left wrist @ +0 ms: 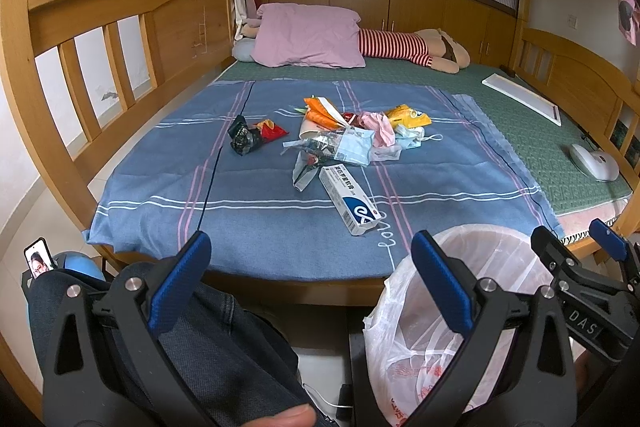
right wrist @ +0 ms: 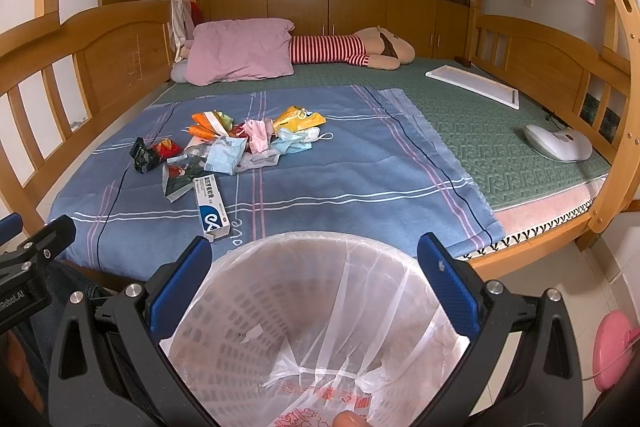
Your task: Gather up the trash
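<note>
A heap of trash lies mid-bed on the blue sheet (left wrist: 248, 203): a white and blue box (left wrist: 349, 199), blue face masks (left wrist: 352, 147), orange wrappers (left wrist: 322, 113), a yellow packet (left wrist: 408, 115), a black and red wrapper (left wrist: 250, 135). The box also shows in the right wrist view (right wrist: 211, 207), as do the masks (right wrist: 228, 155). A bin lined with a clear bag (right wrist: 304, 323) stands on the floor at the bed's front edge. My left gripper (left wrist: 310, 287) is open and empty, left of the bin (left wrist: 472, 267). My right gripper (right wrist: 314, 287) is open and empty, right over the bin.
A pink pillow (left wrist: 308, 35) and a striped plush toy (left wrist: 412, 49) lie at the far end. A white board (left wrist: 520, 99) and a white device (left wrist: 594, 161) rest on the green mattress at right. Wooden rails (left wrist: 100, 67) flank the bed. A pink object (right wrist: 612, 347) sits on the floor.
</note>
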A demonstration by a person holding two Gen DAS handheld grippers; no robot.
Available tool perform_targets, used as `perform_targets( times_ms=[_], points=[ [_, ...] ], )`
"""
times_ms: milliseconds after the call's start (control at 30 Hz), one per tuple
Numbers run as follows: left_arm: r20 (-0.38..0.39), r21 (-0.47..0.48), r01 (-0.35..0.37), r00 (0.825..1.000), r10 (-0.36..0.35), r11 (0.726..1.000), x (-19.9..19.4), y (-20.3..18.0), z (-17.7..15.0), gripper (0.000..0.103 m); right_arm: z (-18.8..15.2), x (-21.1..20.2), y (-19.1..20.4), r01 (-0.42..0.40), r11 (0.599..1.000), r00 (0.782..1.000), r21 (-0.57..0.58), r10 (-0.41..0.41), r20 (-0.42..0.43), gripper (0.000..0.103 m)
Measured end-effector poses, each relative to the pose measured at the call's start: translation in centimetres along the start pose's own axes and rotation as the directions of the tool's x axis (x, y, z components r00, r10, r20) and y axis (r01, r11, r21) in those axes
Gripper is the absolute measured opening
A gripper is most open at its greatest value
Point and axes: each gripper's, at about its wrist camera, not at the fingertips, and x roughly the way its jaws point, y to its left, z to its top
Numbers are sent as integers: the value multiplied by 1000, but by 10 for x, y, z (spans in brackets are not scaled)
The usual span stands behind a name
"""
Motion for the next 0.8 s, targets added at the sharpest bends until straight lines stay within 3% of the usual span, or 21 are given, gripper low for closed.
perform_targets(
  times_ms=[800],
  points=[
    [-13, -2, 0, 1000, 0, 1000, 2, 0, 1, 100, -2, 3, -2, 8, 1000, 1000, 8, -8, -13, 100]
  ],
)
